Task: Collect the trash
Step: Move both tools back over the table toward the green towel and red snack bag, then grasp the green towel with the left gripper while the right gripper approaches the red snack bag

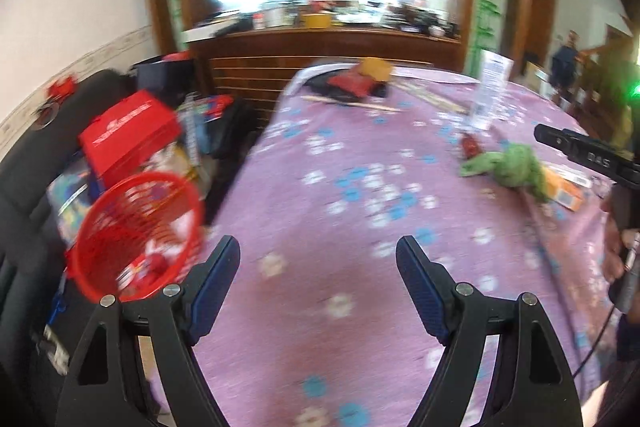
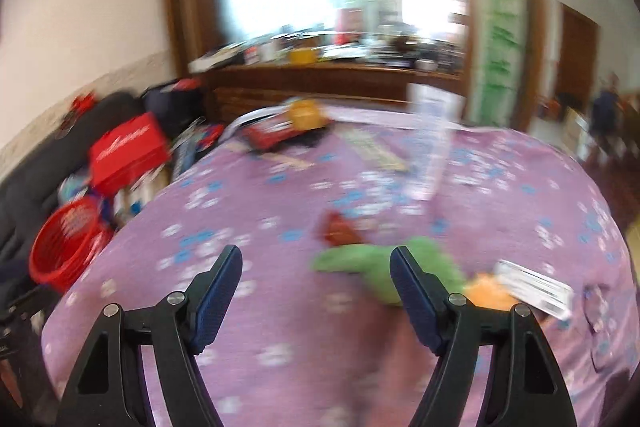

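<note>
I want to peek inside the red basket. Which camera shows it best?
The left wrist view: the red basket is big and near, its opening facing the camera with bits inside. The right wrist view shows it small, blurred, at the left edge.

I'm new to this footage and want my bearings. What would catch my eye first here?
A purple flowered tablecloth fills both views. A crumpled green wrapper lies on it just ahead of the open right gripper, with a small red scrap behind it. Off the table's left edge stands a red mesh basket, beside the open, empty left gripper.
</note>
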A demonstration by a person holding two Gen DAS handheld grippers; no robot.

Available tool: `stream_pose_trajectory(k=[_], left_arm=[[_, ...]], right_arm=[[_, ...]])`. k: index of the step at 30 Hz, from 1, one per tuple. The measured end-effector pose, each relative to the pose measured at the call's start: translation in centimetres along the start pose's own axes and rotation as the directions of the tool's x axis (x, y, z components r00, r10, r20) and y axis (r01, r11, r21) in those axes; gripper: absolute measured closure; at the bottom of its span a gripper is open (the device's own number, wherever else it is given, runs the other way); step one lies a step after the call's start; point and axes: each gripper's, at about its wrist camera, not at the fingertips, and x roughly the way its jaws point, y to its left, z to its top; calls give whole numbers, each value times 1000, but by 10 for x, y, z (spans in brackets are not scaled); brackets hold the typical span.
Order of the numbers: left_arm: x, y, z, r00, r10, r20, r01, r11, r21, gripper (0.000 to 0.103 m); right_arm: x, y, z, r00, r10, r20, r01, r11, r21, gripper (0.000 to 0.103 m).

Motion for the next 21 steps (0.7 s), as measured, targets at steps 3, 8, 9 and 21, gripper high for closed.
stream_pose_trajectory(k=[3,8,9,21], left_arm=[[14,-38,21,997,-72,-31,73,996,50,24],[61,-107,52,974,-198,-111,206,976,67,24],[71,-122,58,968,-220,-123,230,971,72,24],[164,-270,80,968,-205,-146,247,883,399,17]], right_arm=[[4,-55,-7,999,-41,5,40,993,111,39],[17,-116,-20,998,-52,-47,62,966,253,54],[13,-125,-20,999,-39,-34,47,957,288,54],[-3,-177,-33,999,-47,5,39,861,507,54]])
